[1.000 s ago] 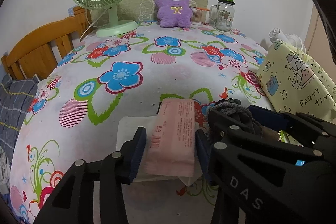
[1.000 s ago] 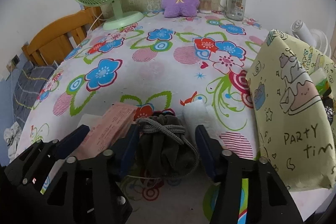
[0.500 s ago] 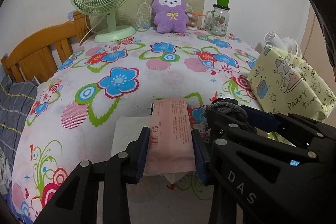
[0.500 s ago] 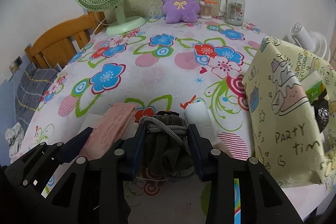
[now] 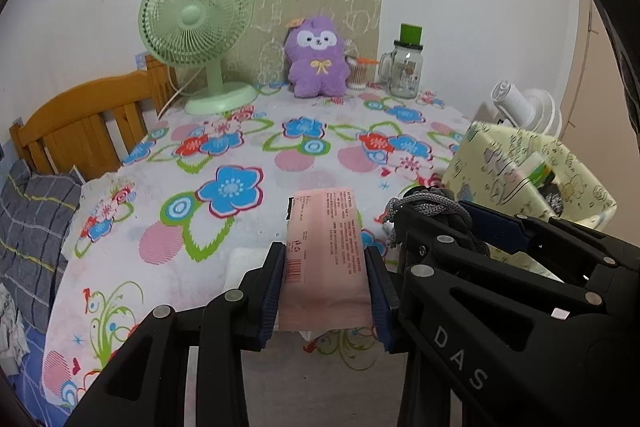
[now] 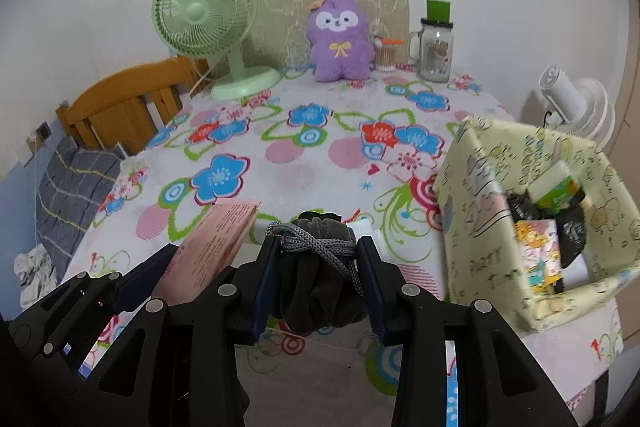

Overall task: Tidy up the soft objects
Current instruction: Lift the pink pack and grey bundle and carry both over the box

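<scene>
My left gripper [image 5: 325, 261] is shut on a flat pink packet [image 5: 324, 219], which hangs just above the floral tablecloth [image 5: 240, 155]. Right beside it, my right gripper [image 6: 318, 253] is shut on a dark grey drawstring pouch [image 6: 320, 295], its grey cord draped over the top; the pouch is also off the table. The pink packet [image 6: 216, 239] shows at the left of the right wrist view. A yellow "Party Time" box [image 6: 480, 211] stands open to the right with several items inside. A white pack [image 5: 242, 263] lies on the cloth under the packet.
At the back of the table stand a green fan [image 5: 196, 23], a purple plush [image 5: 316, 59], a cotton swab holder [image 6: 386, 57] and a glass jar mug [image 5: 404, 71]. A wooden headboard [image 5: 80, 131] is at the left, a white fan [image 6: 576, 103] behind the box.
Both grippers closed from open onto their items, the left on the pink packet and the right on the pouch, then rose together, lifting both off the tablecloth.
</scene>
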`<action>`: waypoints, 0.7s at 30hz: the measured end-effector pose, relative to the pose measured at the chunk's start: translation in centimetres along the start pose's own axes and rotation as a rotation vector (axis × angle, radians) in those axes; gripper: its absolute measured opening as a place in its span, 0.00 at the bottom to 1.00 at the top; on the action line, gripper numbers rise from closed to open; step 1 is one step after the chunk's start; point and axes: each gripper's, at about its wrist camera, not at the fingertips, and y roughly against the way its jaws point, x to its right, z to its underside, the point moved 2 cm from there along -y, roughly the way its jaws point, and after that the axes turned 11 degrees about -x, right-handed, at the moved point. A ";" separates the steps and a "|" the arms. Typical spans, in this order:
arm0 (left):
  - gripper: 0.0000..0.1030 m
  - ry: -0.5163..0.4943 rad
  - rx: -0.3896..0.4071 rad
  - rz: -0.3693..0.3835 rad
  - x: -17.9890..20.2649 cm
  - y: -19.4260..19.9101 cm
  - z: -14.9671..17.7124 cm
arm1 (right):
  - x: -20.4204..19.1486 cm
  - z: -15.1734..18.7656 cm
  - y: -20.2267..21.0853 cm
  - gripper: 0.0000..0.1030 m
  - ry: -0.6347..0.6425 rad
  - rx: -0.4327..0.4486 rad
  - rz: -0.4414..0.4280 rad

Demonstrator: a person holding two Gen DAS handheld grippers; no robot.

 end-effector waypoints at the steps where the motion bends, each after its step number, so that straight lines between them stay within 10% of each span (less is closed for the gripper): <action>1: 0.38 -0.001 0.008 0.002 0.1 0.3 0.0 | 0.0 0.0 0.4 0.41 0.000 0.008 0.001; 21: 0.38 -0.039 0.122 0.026 1.9 6.8 -2.3 | 0.2 -1.6 8.0 0.41 0.012 0.138 0.022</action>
